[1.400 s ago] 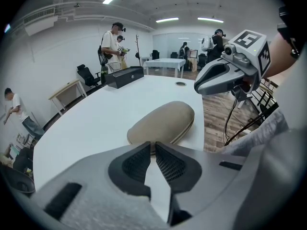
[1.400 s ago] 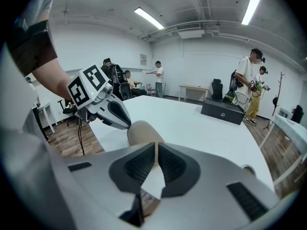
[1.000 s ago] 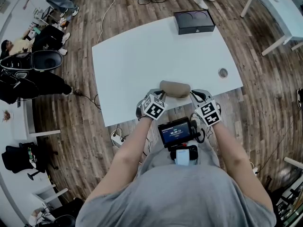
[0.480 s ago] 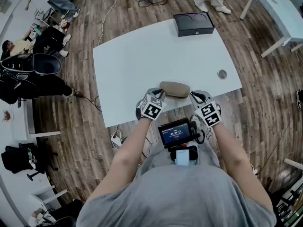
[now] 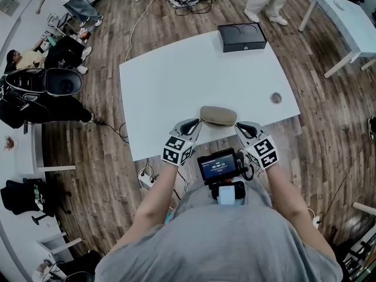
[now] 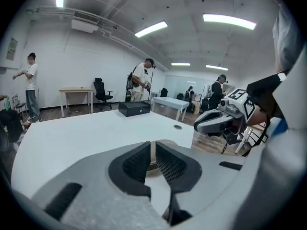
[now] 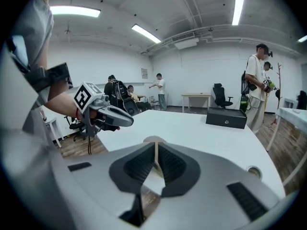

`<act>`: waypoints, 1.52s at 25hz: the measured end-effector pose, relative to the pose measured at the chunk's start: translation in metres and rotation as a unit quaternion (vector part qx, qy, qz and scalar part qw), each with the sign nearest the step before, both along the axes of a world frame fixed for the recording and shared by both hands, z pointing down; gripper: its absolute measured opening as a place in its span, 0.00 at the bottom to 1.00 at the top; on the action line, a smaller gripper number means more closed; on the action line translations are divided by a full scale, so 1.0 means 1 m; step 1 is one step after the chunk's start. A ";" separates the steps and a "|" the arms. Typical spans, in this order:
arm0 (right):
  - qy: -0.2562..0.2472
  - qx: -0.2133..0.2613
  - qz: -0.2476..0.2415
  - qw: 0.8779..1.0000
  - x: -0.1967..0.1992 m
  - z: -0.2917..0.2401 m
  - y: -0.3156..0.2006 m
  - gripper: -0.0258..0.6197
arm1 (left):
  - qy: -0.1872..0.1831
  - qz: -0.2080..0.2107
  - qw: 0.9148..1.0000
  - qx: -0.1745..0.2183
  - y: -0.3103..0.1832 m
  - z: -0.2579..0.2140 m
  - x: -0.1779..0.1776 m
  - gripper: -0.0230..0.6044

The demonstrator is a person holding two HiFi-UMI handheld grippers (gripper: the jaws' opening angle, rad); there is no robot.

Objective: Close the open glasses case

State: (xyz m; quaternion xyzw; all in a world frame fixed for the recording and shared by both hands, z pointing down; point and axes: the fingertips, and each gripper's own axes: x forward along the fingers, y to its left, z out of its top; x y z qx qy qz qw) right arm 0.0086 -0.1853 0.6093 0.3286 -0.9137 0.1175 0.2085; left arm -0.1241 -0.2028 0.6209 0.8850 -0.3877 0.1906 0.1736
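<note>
A tan glasses case (image 5: 218,116) lies with its lid down on the white table (image 5: 170,81), close to the front edge. My left gripper (image 5: 196,123) hangs just left of and nearer than the case, jaws together, holding nothing. My right gripper (image 5: 238,126) mirrors it at the case's right end, also shut and empty. Neither touches the case. In the left gripper view the shut left gripper (image 6: 153,145) hides most of the case, and the right gripper (image 6: 221,121) shows beyond. In the right gripper view the case's top (image 7: 153,139) peeks over the shut right gripper (image 7: 155,145).
A black box (image 5: 242,37) sits at the table's far right corner. A round cable hole (image 5: 275,98) is near the right edge. A screen device (image 5: 218,164) hangs at the person's chest. Another white table (image 5: 346,7) stands at the upper right. Bags and people are around the floor.
Both grippers have drawn back from the case's ends toward the person, the left one also shifting left. The case has stayed in place.
</note>
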 end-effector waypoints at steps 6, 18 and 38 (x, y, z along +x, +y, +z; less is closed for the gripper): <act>-0.053 0.003 0.016 0.998 0.000 -0.027 0.014 0.10 | 0.066 -0.018 0.997 0.020 0.028 -0.030 -0.006 0.08; -0.086 -0.004 0.050 0.995 0.022 -0.053 0.042 0.09 | 0.095 -0.039 0.993 0.052 0.067 -0.067 -0.016 0.08; -0.083 -0.001 0.023 0.996 0.013 -0.064 0.051 0.09 | 0.108 -0.045 0.992 0.047 0.080 -0.069 -0.010 0.08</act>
